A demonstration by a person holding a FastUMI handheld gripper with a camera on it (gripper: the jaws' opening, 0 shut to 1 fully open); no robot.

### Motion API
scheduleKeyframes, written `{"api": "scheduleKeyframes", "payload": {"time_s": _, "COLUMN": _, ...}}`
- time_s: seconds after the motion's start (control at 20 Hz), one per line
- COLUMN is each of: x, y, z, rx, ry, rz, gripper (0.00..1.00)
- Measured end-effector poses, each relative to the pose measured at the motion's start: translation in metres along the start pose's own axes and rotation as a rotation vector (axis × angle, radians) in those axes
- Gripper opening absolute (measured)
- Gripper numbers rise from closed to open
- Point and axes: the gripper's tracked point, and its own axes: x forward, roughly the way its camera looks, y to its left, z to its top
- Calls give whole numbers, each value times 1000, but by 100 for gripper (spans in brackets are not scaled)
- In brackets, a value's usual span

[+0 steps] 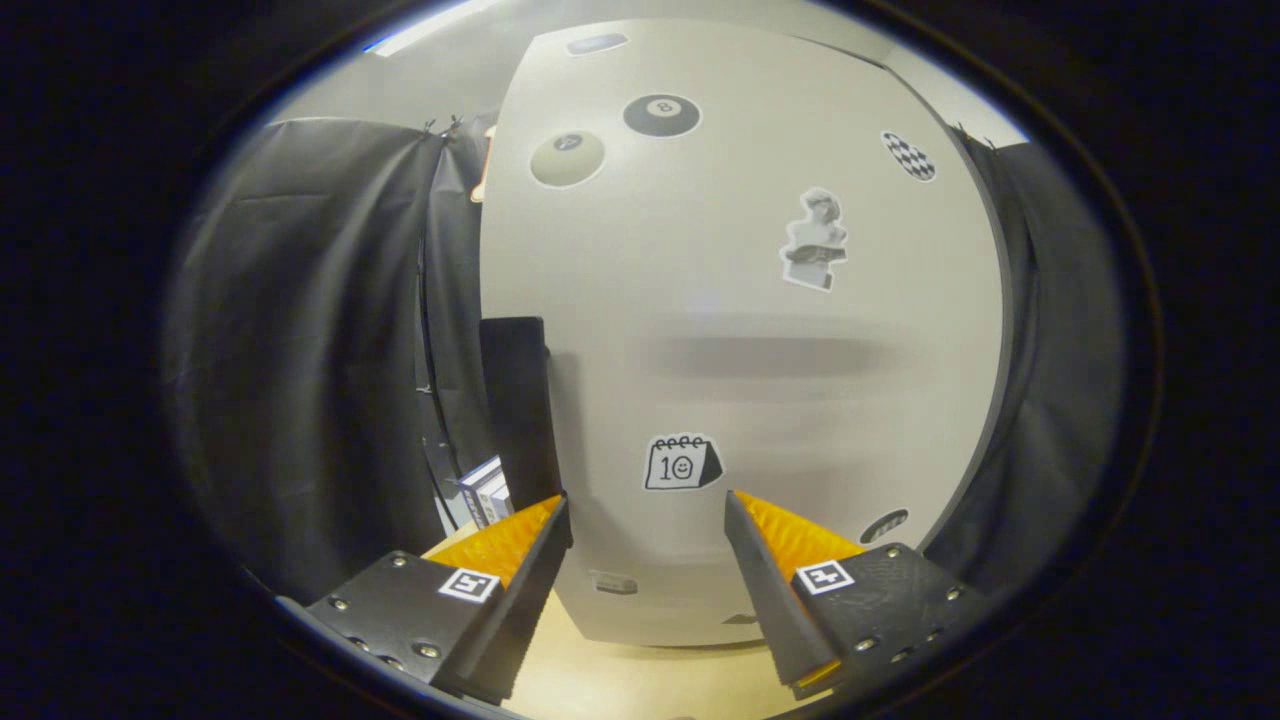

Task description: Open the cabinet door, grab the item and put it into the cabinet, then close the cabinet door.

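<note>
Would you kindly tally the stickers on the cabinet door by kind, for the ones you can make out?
On the cabinet door, ahead of the open, empty gripper:
Billiard ball stickers: 2
Bust sticker: 1
Calendar sticker: 1
Checkered sticker: 1
Unclear stickers: 3
Total: 8

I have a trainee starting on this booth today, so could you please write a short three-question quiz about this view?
1. True or false: the hand-held gripper is shut on the cabinet door.
2. Which sticker sits just ahead of the gap between the fingers? A) calendar B) eight ball C) statue bust
3. Fill in: the dark upright strip stands along the door's ____ edge, with the boxes low beside it.

Key:
1. False; the fingers stand apart with nothing between them.
2. A, the calendar sticker; the eight ball sticker and statue bust sticker sit higher on the door.
3. Left.
</note>
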Motion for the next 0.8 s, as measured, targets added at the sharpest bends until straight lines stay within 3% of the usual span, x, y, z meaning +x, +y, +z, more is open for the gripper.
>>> {"api": "scheduleKeyframes", "payload": {"time_s": 0.8, "x": 7, "y": 5, "z": 2, "rx": 7, "ry": 0, "rz": 17, "gripper": 92}}
